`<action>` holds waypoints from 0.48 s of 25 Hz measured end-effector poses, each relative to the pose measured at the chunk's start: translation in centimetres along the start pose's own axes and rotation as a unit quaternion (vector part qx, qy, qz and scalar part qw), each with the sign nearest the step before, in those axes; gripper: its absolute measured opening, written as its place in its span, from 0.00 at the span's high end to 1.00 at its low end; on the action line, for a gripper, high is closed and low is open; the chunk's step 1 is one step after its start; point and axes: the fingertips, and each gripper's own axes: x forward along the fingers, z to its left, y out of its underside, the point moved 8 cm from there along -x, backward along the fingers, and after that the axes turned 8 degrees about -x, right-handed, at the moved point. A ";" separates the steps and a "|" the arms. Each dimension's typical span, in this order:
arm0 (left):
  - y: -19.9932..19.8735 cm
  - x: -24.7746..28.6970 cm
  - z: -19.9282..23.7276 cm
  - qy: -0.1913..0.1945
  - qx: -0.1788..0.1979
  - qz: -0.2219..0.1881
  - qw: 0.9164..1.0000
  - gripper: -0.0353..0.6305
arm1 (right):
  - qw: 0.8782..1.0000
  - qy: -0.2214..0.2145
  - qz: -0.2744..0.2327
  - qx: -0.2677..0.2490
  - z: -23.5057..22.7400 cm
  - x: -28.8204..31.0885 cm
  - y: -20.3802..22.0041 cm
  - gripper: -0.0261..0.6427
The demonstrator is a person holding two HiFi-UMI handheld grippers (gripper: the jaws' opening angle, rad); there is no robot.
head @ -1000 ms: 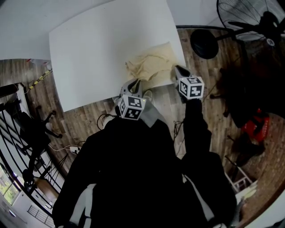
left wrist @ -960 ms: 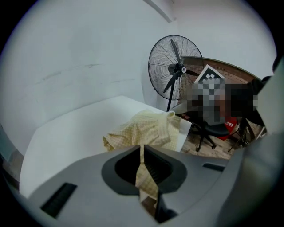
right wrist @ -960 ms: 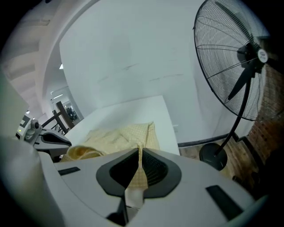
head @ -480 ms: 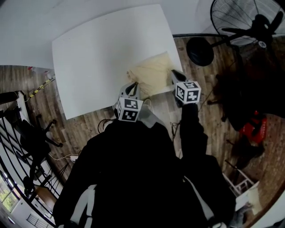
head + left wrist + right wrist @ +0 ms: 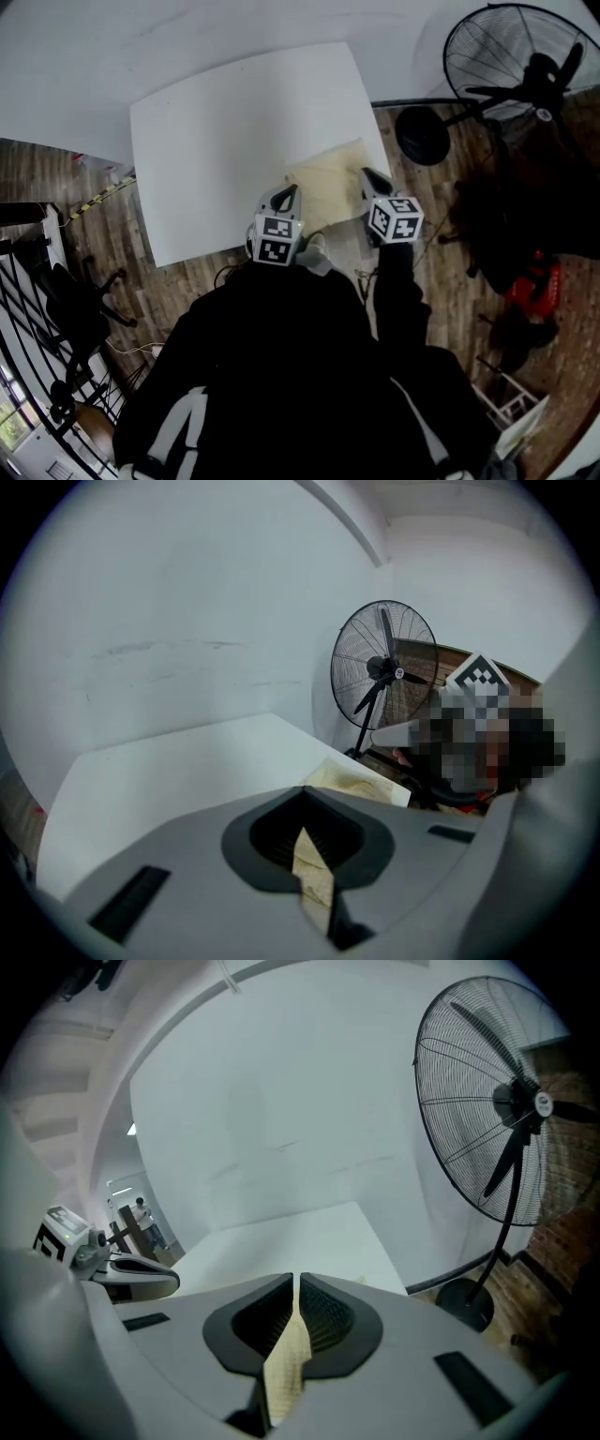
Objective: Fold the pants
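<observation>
The cream pants (image 5: 328,184) lie flat at the near right corner of the white table (image 5: 225,131). My left gripper (image 5: 285,195) is shut on the pants' near left edge, and a strip of the cream cloth (image 5: 309,864) is pinched between its jaws. My right gripper (image 5: 367,177) is shut on the near right edge, with the cloth (image 5: 286,1368) caught between its jaws. In the left gripper view more of the pants (image 5: 361,782) lies on the table beyond the jaws. Both grippers sit at the table's near edge.
A standing fan (image 5: 520,66) with a round black base (image 5: 422,134) is right of the table, close to my right gripper. Dark clutter and a red object (image 5: 534,281) lie on the wooden floor at right. A railing (image 5: 37,309) runs along the left.
The pants went from a crumpled heap to a flat sheet. Both grippers kept their hold at the table's near edge; the view shifted slightly.
</observation>
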 end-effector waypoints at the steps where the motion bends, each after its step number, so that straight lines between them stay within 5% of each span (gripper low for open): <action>1: -0.4 -0.3 0.4 0.000 -0.001 -0.006 1.000 0.94 | 1.000 0.002 -0.006 0.002 0.5 0.0 -0.4 0.95; 12: -4.8 -4.6 4.6 0.002 -0.046 -0.071 0.996 0.94 | 0.997 0.013 -0.070 -0.001 7.0 -0.2 -4.9 0.95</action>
